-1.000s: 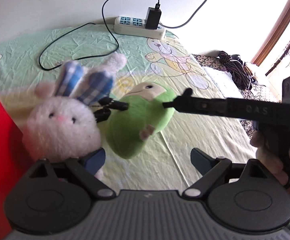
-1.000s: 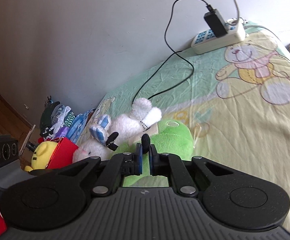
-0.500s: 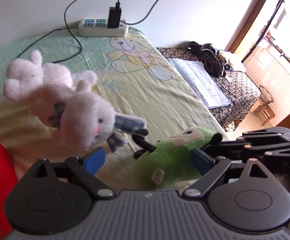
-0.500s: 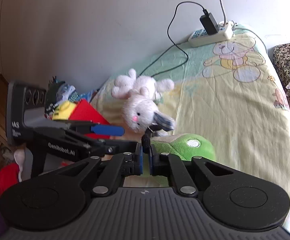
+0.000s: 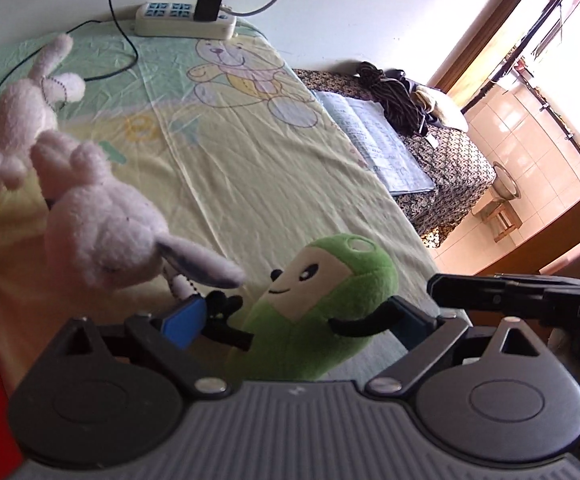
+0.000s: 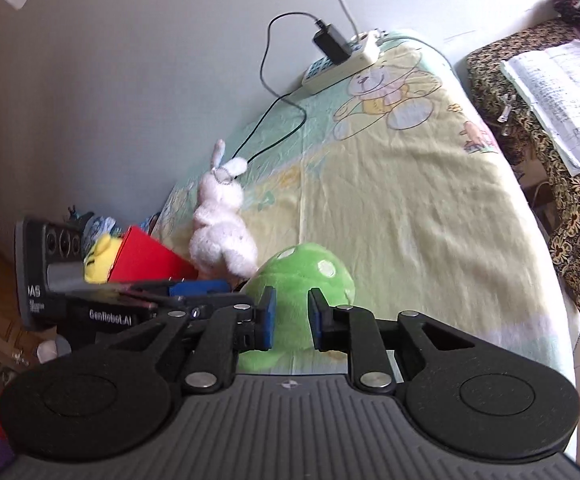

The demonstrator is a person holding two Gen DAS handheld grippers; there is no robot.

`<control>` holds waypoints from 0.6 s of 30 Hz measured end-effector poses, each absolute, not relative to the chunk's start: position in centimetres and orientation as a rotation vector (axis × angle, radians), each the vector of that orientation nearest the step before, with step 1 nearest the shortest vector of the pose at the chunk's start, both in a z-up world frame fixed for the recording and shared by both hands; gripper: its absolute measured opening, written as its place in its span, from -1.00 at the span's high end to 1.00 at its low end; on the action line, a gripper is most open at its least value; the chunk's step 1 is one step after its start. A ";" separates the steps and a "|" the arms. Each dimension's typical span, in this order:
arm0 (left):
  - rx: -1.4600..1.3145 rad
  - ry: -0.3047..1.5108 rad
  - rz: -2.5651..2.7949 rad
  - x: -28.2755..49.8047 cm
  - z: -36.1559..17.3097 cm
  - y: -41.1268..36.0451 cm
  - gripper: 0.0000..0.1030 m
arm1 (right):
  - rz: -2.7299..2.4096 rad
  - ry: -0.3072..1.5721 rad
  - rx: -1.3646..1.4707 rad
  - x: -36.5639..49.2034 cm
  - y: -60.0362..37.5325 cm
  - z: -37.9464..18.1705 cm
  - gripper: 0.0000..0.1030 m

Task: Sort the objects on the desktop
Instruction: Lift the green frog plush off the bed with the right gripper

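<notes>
Covering most of both views is a bench draped in a pale yellow and green cotton sheet (image 6: 410, 200) printed with a cartoon bear. A white plastic power strip (image 5: 184, 20) with a black charger plugged into it lies at the far edge by the wall, and a thin black cable (image 6: 278, 108) runs from it across the sheet. Beside the bench's right edge stands a lower surface under a dark patterned cloth (image 6: 570, 240), with an open white notebook (image 6: 558, 96) on it.

A red box (image 6: 146, 256) sits at the near left edge of the bench, with a yellow plush toy (image 6: 100, 254) just behind it. A fluffy white plush rabbit (image 6: 220, 236) stands beside the box, near that left edge.

The green plush toy with a cream face and thin black arms (image 5: 318, 308) lies near the front edge. The left claw (image 5: 298, 322) is spread wide, its blue pads on either side of the toy; whether they touch it cannot be told. The right claw (image 6: 292, 318) stands slightly parted just in front of the toy's green spotted back, not clamped on it.
</notes>
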State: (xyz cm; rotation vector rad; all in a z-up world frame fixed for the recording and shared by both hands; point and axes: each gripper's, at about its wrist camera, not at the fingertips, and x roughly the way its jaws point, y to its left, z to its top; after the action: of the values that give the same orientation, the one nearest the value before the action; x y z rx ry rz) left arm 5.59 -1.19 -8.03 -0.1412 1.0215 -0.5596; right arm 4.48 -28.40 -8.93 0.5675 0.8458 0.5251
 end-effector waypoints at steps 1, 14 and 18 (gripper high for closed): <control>-0.143 1.024 -0.554 5.5 -8.1 -0.9 -0.86 | 0.511 0.835 0.595 4.6 -28.6 -9.0 0.60; -0.192 0.942 -0.707 7.5 -6.0 -1.7 -0.83 | 0.524 0.876 0.625 6.2 -26.8 -10.1 0.65; -0.192 0.988 -0.769 7.1 -6.7 -2.5 -0.86 | 0.519 0.899 0.628 5.9 -27.1 -10.6 0.65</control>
State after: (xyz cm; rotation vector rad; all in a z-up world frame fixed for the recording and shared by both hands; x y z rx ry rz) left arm 7.06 -2.48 -6.68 -0.1918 0.9882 -0.7694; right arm 5.90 -27.09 -10.63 0.6276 0.8987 0.5193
